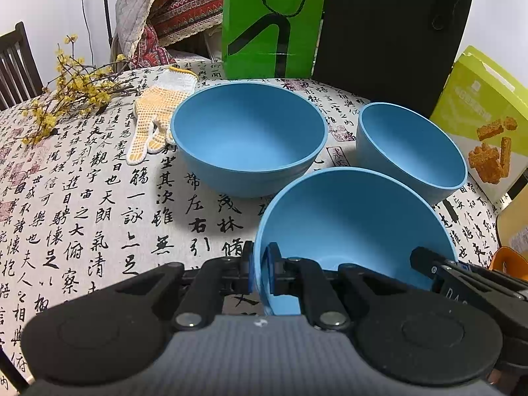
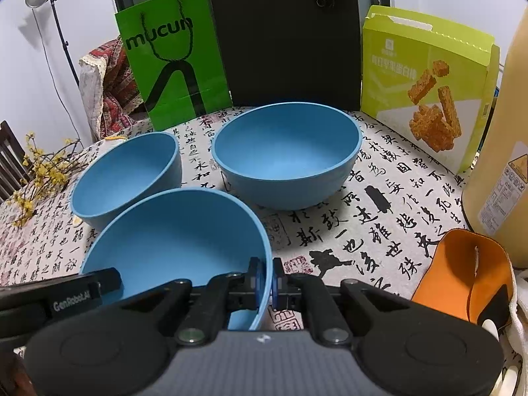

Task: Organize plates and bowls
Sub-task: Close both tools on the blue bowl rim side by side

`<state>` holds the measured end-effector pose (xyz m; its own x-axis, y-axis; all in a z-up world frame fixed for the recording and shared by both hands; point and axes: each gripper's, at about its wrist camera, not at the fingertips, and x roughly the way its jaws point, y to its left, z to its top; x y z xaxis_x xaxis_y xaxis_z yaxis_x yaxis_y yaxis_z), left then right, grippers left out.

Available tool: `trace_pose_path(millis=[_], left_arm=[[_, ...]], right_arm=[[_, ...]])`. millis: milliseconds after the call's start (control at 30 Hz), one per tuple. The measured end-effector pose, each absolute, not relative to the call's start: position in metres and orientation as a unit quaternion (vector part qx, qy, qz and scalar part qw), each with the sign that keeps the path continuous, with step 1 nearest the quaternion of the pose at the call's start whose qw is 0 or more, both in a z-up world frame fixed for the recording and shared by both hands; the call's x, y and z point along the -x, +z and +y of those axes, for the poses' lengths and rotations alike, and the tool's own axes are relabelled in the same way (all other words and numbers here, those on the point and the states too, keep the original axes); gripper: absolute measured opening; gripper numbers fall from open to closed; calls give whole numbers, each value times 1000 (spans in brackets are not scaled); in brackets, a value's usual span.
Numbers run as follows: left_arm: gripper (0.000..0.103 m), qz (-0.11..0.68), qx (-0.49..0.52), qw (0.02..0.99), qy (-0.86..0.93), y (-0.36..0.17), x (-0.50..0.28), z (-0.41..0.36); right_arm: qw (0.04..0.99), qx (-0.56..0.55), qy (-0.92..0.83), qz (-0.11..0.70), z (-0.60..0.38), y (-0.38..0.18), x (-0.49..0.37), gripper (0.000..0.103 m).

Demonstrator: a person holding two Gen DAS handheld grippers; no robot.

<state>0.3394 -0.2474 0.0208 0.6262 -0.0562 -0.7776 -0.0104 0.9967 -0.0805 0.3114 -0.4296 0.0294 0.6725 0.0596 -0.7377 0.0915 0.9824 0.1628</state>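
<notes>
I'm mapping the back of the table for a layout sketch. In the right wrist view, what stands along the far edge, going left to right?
Green paper bag → black bag → yellow-green snack box → tall beige container.

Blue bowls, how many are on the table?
3. The nearest bowl is pinched at its rim by both claws. The wide bowl sits beside the white glove. The third bowl stands by the snack box. None looks hidden.
</notes>
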Motion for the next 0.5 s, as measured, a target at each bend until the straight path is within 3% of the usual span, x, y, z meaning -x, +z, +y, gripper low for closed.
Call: trace_pose_path(millis=[500], left_arm=[[9, 421, 43, 906, -13, 31, -328, -240]], right_arm=[[913, -98, -4, 395, -426, 38, -301, 6]])
